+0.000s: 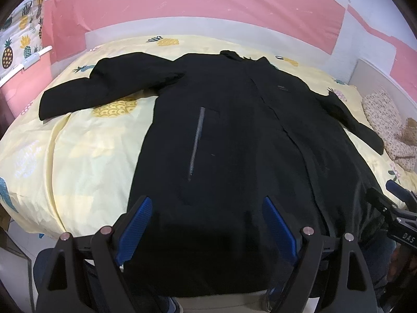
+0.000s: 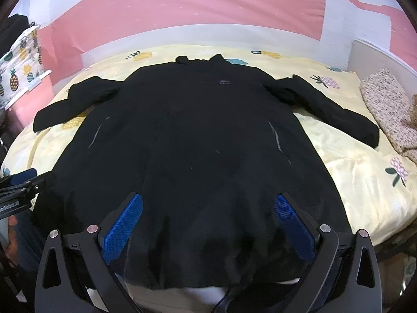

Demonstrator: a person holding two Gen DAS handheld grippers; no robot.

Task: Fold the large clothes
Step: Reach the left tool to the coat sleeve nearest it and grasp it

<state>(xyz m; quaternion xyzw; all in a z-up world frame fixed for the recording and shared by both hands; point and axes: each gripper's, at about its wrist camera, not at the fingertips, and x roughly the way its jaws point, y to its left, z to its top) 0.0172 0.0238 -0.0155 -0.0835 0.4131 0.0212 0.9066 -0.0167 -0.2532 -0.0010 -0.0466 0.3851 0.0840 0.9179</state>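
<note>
Nearest the lens, at the bottom of each frame, both tools stand wide open with nothing between their blue pads: the left tool [image 1: 206, 224] and the right tool [image 2: 208, 219] each hover over the hem end of the black coat [image 2: 198, 140], gripping none of it. The coat lies flat, front up, on the bed [image 2: 365, 172], its long axis running straight away from the tools — hem at the lower edge of the frame, collar at upper centre. The left tool sits toward the coat's left half, over the grey pocket zip [image 1: 197, 143], and the right tool shows at the lower right of that view; the right tool looks nearer the coat's middle. So I'd judge each hand about equally near the hem, and the left sleeve [image 1: 104, 83], spread to the upper left, falls to the left hand. Farther off — a pineapple-print yellow cover, a floral pillow [image 2: 385, 104] at right, and a pink wall [image 2: 182, 5] beyond.
</note>
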